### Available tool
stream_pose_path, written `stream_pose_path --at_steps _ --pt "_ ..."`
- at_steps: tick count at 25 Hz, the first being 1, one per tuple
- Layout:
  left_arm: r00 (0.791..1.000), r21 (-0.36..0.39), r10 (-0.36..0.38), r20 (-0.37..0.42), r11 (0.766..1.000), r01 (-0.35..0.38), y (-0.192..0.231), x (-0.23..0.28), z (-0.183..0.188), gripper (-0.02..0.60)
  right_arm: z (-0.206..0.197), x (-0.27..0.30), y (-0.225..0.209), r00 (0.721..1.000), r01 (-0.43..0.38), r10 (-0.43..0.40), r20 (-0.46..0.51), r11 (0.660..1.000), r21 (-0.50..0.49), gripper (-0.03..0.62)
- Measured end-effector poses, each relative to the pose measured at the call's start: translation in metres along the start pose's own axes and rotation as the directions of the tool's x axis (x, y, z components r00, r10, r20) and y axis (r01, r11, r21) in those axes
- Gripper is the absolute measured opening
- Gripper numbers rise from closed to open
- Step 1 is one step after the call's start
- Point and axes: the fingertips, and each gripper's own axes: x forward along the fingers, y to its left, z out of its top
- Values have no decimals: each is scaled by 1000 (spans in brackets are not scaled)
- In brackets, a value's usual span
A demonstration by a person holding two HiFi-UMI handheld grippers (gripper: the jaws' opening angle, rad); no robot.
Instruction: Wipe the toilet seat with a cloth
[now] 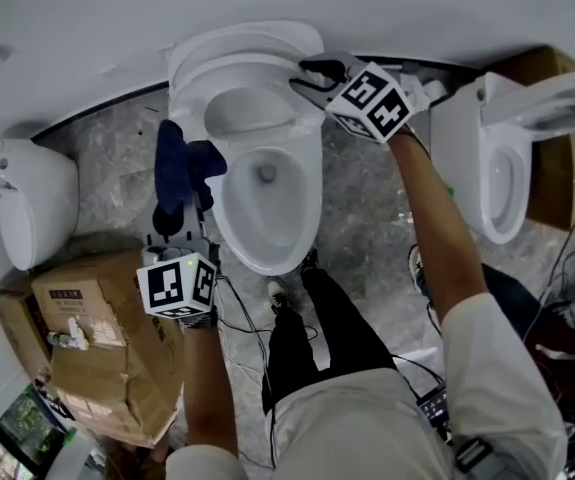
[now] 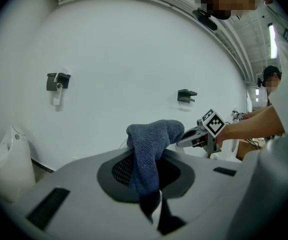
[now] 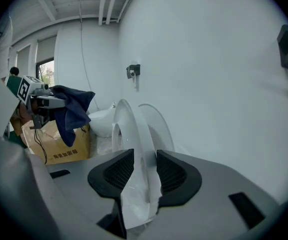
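My left tongs [image 1: 180, 220] are clenched on the blue cloth [image 1: 177, 168]. In the left gripper view its bunched top stands up from between the pads and a dark tail hangs below them. The cloth sits just left of the toilet bowl [image 1: 315, 200], over the grey marbled floor [image 1: 117, 148], and touches neither bowl nor seat.

The toilet seat [image 1: 259, 68] stands raised at the far end of the bowl, leaning back towards the lid [image 1: 252, 36] and the white wall. My right tongs [image 1: 312, 78] reach in from the right and are grasping the seat's right edge. In the right gripper view the white rim fills the gap between the two ribbed pads.

Cardboard boxes [image 1: 97, 348] are stacked near me on the left. A second toilet [image 1: 497, 168] stands to the right.
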Motion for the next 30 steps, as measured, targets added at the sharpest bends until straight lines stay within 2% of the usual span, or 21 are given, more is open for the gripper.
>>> stream_pose_path --at_steps 7,14,19,23,26,30 --pt "1000 -22 4 -31 1000 -5 17 -33 -16 41 -4 -20 31 1000 16 -18 24 998 54 146" --pt "998 -25 -30 -48 999 29 29 -70 -22 41 -21 -43 89 1000 -13 11 18 996 94 158" --pt "995 -86 -75 -60 994 70 33 -92 -46 41 -46 -60 133 995 -79 81 -49 996 38 188" --pt "995 -93 -58 -87 994 50 37 -118 -69 41 -67 -67 171 987 -136 136 -88 991 7 201" --pt "993 -96 -47 -111 995 37 41 -128 -84 41 -80 -71 190 985 -154 153 -79 988 -7 207" --pt "991 -103 -38 -126 994 25 48 -143 -102 41 -104 -82 224 967 -240 240 -83 971 11 221"
